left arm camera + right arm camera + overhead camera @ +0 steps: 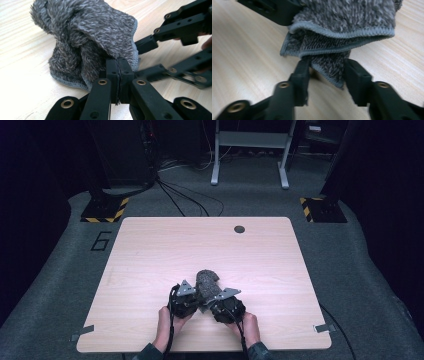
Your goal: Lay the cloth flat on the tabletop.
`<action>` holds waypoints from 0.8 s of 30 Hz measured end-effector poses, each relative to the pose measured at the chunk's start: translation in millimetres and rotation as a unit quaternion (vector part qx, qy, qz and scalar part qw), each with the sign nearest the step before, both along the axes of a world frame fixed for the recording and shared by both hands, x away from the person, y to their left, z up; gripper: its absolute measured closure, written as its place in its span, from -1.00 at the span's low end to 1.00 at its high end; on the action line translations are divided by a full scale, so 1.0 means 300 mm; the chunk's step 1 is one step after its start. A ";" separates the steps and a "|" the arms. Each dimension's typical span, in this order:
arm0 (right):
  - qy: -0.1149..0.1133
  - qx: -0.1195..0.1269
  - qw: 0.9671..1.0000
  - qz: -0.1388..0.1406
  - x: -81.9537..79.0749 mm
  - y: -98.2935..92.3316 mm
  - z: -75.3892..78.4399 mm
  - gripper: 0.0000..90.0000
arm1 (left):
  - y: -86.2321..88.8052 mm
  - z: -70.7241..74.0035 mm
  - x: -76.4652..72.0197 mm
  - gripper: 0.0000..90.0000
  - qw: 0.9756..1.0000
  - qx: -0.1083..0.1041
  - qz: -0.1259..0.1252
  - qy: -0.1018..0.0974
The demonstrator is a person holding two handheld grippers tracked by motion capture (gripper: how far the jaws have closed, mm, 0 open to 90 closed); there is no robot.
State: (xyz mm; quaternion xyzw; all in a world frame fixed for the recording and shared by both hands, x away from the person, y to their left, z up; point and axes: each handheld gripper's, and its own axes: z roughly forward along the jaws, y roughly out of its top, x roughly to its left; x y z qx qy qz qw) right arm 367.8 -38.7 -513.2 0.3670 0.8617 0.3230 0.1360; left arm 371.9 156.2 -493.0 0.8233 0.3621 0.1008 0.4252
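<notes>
Hands (167,317) enter from the near table edge in the high view, one gripper each. Left gripper (117,67): jaws pressed flat together, a fold of the cloth (87,37) seems caught at their tips, though the pinch itself is hidden by the fluffy pile. Right gripper (325,72): jaws partly apart, a hanging corner of the cloth (329,67) sits between them; left pad touches or nearly touches the hem, right pad stands just clear, so no firm grip. Some blur on that gripper.

Cloth (206,282): grey, fluffy, stitched hem, bunched in a heap on the table (150,255), near the front edge at about mid-width, between and just beyond the two grippers. Left gripper (186,296) and right gripper (216,301) converge on its near side, close together.
</notes>
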 end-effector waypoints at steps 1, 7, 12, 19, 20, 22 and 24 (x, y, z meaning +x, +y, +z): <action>0.000 0.004 1.000 -0.010 0.000 0.001 0.000 0.51 | 0.002 0.001 0.000 0.98 1.000 -0.001 0.002 0.000; -0.024 0.013 0.999 -0.017 0.000 -0.034 0.016 0.88 | 0.028 0.006 0.003 0.98 1.000 -0.006 0.012 -0.003; -0.030 0.026 0.999 -0.034 -0.003 -0.080 0.037 0.89 | 0.055 0.015 0.008 0.98 1.000 -0.005 0.019 -0.008; -0.041 0.044 0.996 -0.061 0.002 -0.156 0.078 0.91 | 0.105 0.032 0.016 0.99 0.999 -0.006 0.038 -0.013; -0.043 0.046 0.996 -0.065 0.003 -0.169 0.084 0.92 | 0.112 0.035 0.018 0.99 0.999 -0.004 0.040 -0.015; -0.045 0.050 0.995 -0.072 0.006 -0.192 0.095 0.92 | 0.128 0.040 0.021 0.99 0.999 -0.004 0.044 -0.015; -0.046 0.055 0.994 -0.084 0.006 -0.212 0.105 0.92 | 0.143 0.046 0.025 0.99 0.999 -0.001 0.050 -0.018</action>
